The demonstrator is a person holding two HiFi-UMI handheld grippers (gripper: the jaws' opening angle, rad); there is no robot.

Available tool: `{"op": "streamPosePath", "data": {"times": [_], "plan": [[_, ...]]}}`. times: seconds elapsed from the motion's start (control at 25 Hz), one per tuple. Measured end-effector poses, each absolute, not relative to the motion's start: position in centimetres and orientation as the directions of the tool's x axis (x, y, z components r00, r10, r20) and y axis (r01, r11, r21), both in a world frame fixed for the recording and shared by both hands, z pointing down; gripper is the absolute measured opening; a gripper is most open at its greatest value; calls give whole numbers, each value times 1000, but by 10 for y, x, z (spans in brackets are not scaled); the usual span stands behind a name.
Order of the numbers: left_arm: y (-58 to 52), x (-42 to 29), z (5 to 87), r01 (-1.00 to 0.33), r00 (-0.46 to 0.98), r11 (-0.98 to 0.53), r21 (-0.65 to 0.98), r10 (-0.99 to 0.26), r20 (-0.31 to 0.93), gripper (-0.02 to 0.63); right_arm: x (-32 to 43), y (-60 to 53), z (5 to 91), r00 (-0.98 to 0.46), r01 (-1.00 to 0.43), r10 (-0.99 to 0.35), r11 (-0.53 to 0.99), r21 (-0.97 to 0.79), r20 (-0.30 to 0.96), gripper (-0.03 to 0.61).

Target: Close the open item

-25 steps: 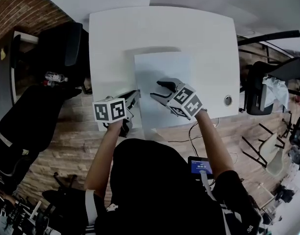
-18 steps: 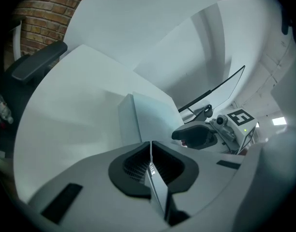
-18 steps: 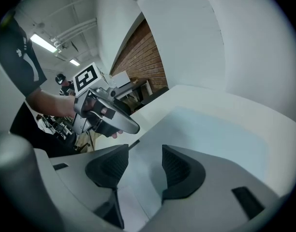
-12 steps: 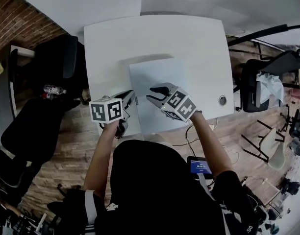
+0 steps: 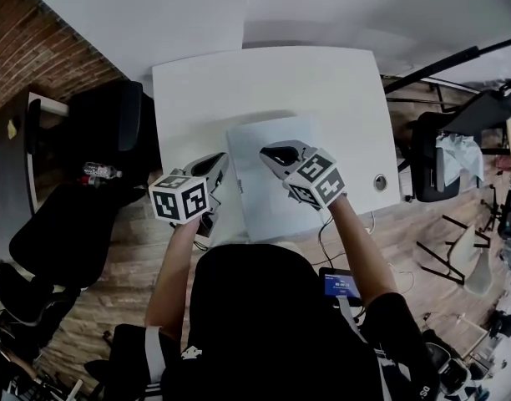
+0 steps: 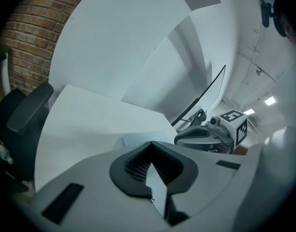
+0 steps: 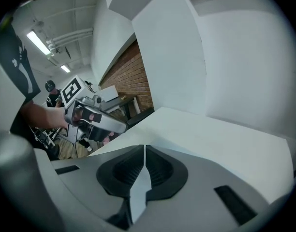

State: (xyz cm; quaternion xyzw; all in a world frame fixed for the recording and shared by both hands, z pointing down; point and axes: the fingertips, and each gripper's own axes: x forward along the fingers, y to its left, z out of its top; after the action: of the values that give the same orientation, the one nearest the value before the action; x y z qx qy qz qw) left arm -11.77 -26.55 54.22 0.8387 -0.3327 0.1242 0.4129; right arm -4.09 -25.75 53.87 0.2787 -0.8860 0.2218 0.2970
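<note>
**Site type:** office / lab-style workrm, indoors.

**Evidence logged:**
- White desk (image 5: 264, 82) w/ round cable grommet (image 5: 379, 181) set in top.
- Black office chairs (image 5: 63, 224) stood at desk's left.
- Water bottle (image 5: 99, 172) lay among them.
- Brick wall (image 5: 34, 44) at upper left. It also showed in both gripper views.
- White partition panels (image 5: 155, 7) stood behind desk.
- Wood-plank floor (image 5: 122, 266) throughout.
- Loose cables (image 5: 325, 228) hung off desk's near edge.
- Small lit screen (image 5: 341, 284) sat by person's right side.
- Black boom arm (image 5: 443, 59) at upper right.
- Pale chair (image 5: 464, 261) & black stands cluttered far right.
- Ceiling strip lights (image 7: 37, 41) were on, per right gripper view.
</note>
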Motion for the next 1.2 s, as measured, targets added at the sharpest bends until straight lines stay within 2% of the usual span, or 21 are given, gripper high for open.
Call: {"op": "streamPosePath", "data": {"times": [0.4, 0.84, 1.2], "plan": [[-279, -108, 484, -650, 760, -605, 460, -508, 405, 14, -18, -294, 485, -580, -786, -628, 600, -152, 520, 40], [-285, -111, 420, -704, 710, -635, 318, -632, 310, 14, -14, -299, 413, -577, -801, -730, 592, -84, 367, 40], [-254, -117, 377, -774, 630, -574, 265, -737, 244, 14, -7, -262, 362, -578, -810, -771, 583, -69, 268, 40]]}}
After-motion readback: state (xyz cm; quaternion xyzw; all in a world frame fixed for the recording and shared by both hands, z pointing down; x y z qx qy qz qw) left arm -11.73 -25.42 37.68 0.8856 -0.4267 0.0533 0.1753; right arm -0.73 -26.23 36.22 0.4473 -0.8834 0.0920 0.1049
